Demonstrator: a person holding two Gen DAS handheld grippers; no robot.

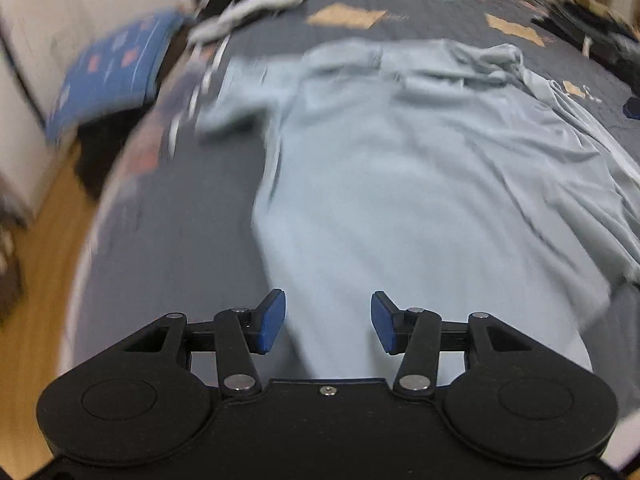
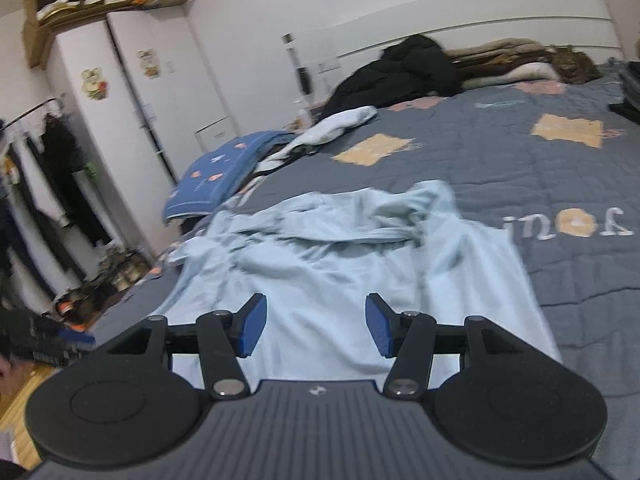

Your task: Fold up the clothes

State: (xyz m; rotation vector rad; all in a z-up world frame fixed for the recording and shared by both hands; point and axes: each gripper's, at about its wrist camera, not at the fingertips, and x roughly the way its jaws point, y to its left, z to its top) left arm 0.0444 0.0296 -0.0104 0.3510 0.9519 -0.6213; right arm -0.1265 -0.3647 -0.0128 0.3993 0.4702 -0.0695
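A pale blue garment [image 1: 400, 184] lies spread along the grey patterned bed cover [image 1: 168, 240], with bunched folds at its far end and right side. My left gripper [image 1: 329, 322] hangs open above the garment's near end, with nothing between its blue pads. In the right wrist view the same garment [image 2: 320, 264] lies rumpled, with a sleeve heaped at the far right. My right gripper [image 2: 316, 325] is open over its near part, and its pads hold nothing.
A blue patterned cushion [image 2: 212, 176] rests at the bed's left edge beside a white and grey cloth [image 2: 340, 124]. Dark clothes [image 2: 400, 76] pile up by the headboard. A white wardrobe [image 2: 132, 112] and hanging clothes [image 2: 52, 184] stand left. Wooden floor [image 1: 36, 264] borders the bed.
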